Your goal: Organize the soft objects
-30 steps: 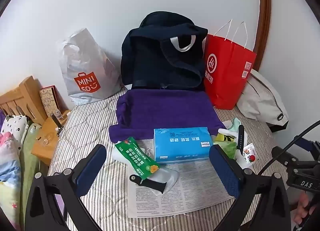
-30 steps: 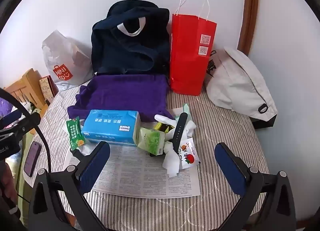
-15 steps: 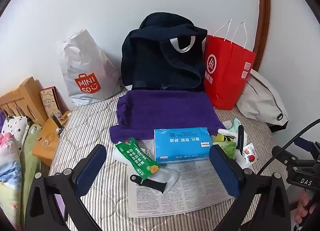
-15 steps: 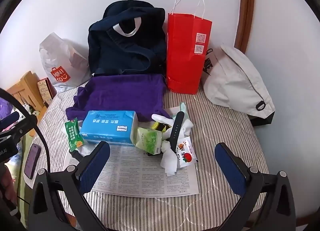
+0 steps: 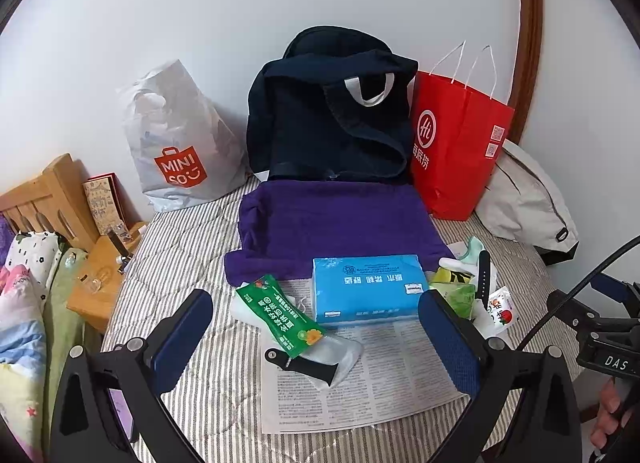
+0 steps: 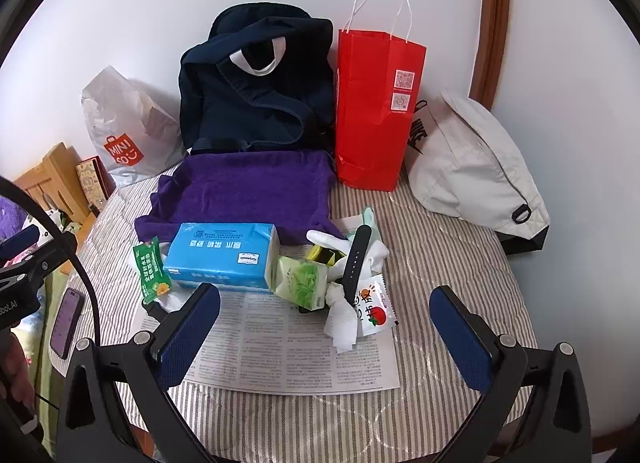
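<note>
A purple towel (image 5: 336, 223) (image 6: 248, 191) lies spread on the striped bed in front of a dark navy bag (image 5: 332, 119) (image 6: 256, 91). On a newspaper (image 5: 372, 379) (image 6: 288, 351) sit a blue tissue pack (image 5: 368, 287) (image 6: 222, 255), a green packet (image 5: 280, 315) (image 6: 150, 269), a green tissue pack (image 6: 302, 281), white cloth (image 6: 340, 319), a black strap (image 6: 356, 259) and a snack sachet (image 6: 374, 309). My left gripper (image 5: 316, 339) is open, low before the tissue pack. My right gripper (image 6: 324, 331) is open above the newspaper, holding nothing.
A red paper bag (image 5: 456, 151) (image 6: 376, 111), a white Miniso bag (image 5: 176, 143) (image 6: 124, 131) and a grey bag (image 6: 472, 167) stand along the wall. A wooden headboard (image 5: 44, 199) and bedding are at left. A phone (image 6: 66, 323) lies at the bed's left edge.
The right wrist view has shifted slightly leftward and closer to the pile. The left gripper has barely moved. Nothing was picked up.
</note>
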Tool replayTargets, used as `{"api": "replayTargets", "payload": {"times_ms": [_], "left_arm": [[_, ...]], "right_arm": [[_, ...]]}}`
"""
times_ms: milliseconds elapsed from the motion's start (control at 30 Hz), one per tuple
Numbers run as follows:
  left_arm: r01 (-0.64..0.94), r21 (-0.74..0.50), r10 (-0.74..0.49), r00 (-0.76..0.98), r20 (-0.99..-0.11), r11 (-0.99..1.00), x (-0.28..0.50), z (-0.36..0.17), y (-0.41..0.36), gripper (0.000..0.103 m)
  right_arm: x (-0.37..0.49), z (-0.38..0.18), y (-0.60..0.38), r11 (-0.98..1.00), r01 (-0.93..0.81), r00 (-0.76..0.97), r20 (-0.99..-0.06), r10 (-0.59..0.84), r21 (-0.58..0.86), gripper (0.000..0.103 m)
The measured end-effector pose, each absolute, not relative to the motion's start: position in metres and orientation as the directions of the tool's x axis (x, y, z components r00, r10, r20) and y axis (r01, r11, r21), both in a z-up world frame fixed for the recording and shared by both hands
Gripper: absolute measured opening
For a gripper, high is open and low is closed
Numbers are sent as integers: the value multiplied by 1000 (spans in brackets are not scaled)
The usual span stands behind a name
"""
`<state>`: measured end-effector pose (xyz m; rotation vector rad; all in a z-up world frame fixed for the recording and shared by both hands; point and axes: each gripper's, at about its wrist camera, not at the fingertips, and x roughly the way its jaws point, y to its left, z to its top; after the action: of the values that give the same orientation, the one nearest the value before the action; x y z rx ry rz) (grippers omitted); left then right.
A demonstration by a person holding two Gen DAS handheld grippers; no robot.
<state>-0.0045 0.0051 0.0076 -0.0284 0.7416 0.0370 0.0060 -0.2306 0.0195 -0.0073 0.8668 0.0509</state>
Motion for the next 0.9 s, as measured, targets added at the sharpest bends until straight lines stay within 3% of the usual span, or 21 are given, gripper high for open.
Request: {"api": "replayTargets", "payload": {"times_ms": [900], "left_arm": [[-41, -8, 25, 735, -678, 999, -4, -1, 1, 103]], "right_arm": [[4, 22, -232, 999, -44, 651, -758, 40, 15, 103]]}}
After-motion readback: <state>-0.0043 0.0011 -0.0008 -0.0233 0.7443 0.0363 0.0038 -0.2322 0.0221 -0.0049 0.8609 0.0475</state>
